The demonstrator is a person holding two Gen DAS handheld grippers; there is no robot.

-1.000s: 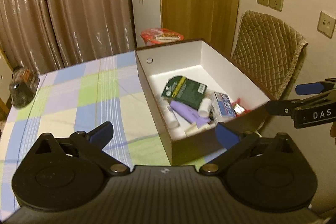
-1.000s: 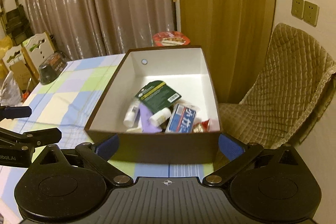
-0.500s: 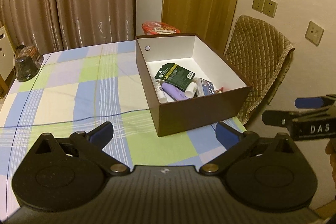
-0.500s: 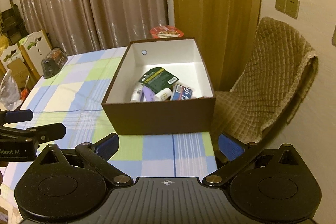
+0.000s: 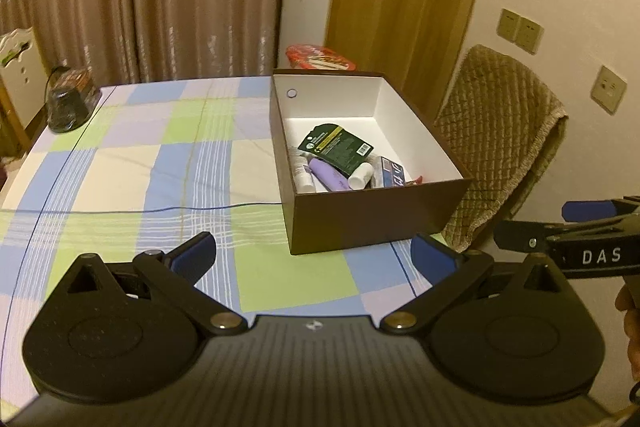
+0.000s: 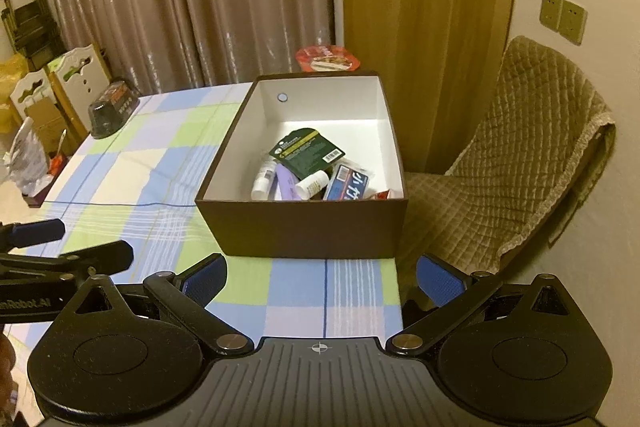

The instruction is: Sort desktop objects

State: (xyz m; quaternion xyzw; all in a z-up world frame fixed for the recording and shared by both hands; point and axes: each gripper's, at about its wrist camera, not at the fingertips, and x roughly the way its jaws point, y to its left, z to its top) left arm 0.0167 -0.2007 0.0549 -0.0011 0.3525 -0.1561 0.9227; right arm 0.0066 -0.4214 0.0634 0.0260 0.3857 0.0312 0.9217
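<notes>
With both sets of jaws spread wide and nothing between them, I have the left gripper [image 5: 314, 253] and the right gripper [image 6: 322, 277] hanging over the near edge of the bench [image 5: 132, 163], short of the brown box [image 6: 304, 227]. Inside that box, toward its near wall, I see a dark green packet [image 6: 307, 151] lying on top of a purple tube [image 6: 288, 185], a white bottle [image 6: 313, 183] and a blue packet [image 6: 350, 185]. Beyond the box's far wall sits a red-lidded bowl [image 6: 327, 59], to its right a quilted chair [image 6: 520, 163], and well off to its left a dark container [image 6: 112, 109] at the bench's far corner.
</notes>
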